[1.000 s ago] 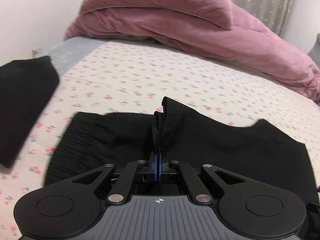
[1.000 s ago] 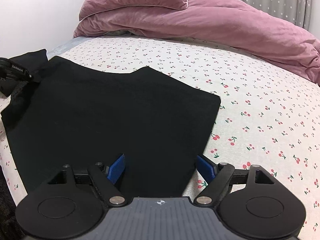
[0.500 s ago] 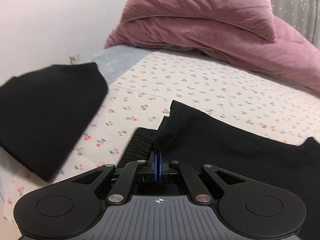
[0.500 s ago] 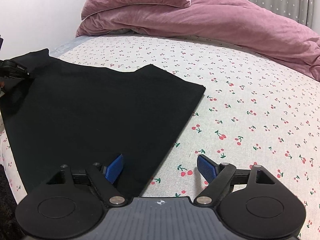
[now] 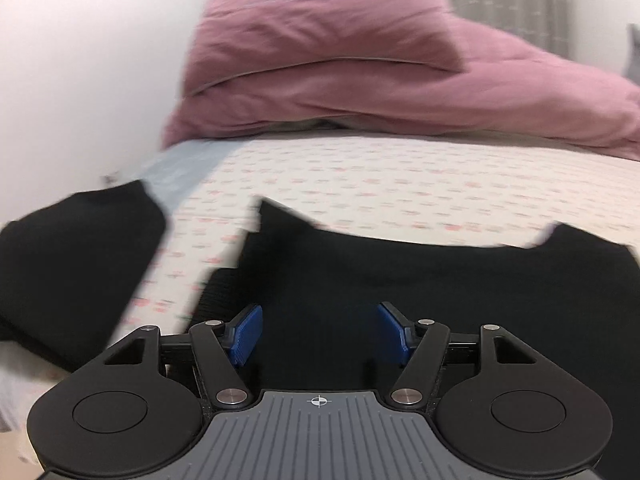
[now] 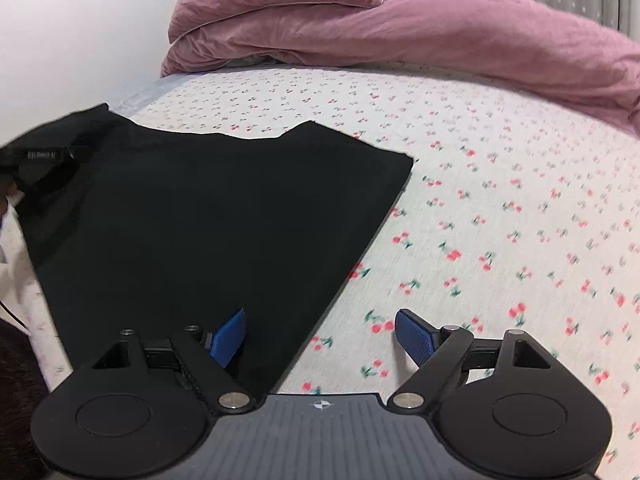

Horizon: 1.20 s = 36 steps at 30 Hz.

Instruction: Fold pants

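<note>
Black pants lie folded flat on the cherry-print bed sheet, their ribbed waistband peeking out at the left. My left gripper hovers just over them. Its jaws are opening, the blue pads stand apart, and the cloth lies under the gap, unpressed. In the right wrist view the same pants spread to the left. My right gripper is open astride their right edge: the left pad is over black cloth, the right pad over bare sheet.
A second black garment lies at the bed's left edge. A pink pillow and pink duvet are heaped at the far end by the white wall. Bare sheet stretches to the right of the pants.
My left gripper let go of the pinched upright fold and opened; that fold now lies flat. The pants' right edge has shifted left in the right wrist view, to between my right fingers.
</note>
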{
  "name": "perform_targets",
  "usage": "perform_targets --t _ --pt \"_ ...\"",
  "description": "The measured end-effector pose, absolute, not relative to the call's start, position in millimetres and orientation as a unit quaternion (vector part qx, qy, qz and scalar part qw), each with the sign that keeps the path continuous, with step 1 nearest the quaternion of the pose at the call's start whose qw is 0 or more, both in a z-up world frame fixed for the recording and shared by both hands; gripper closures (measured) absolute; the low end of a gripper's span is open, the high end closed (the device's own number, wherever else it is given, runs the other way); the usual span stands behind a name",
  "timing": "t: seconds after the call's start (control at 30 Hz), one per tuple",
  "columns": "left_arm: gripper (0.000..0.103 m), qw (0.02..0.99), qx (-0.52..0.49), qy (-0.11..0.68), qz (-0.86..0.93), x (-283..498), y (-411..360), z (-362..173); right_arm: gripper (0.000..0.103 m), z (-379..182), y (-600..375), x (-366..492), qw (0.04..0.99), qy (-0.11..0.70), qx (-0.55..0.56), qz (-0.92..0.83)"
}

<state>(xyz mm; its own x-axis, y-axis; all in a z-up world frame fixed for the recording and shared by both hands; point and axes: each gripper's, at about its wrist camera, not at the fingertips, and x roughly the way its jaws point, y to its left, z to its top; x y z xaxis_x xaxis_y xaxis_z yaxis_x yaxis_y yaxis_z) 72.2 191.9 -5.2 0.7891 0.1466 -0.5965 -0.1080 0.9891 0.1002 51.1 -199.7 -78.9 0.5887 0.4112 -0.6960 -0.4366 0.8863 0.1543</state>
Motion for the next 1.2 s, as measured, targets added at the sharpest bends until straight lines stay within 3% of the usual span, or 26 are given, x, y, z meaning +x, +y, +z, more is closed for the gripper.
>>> perform_targets --t 0.13,0.4,0.57,0.8,1.2 --pt "0.035 0.945 0.002 0.326 -0.021 58 158 -12 0.025 -80 -207 46 0.872 0.408 0.037 0.268" --pt "0.035 0.925 0.006 0.34 -0.169 33 87 -40 0.049 -85 -223 30 0.832 0.442 0.116 0.313" --pt "0.035 0.919 0.035 0.309 -0.241 16 66 -51 0.056 -92 -233 16 0.806 0.458 0.16 0.34" --pt "0.035 0.903 0.041 0.281 -0.321 -4 58 -52 0.09 -103 -239 6 0.757 0.484 0.227 0.375" --pt "0.035 0.861 0.093 0.245 -0.435 -36 30 -48 0.094 -78 -233 18 0.749 0.453 0.274 0.398"
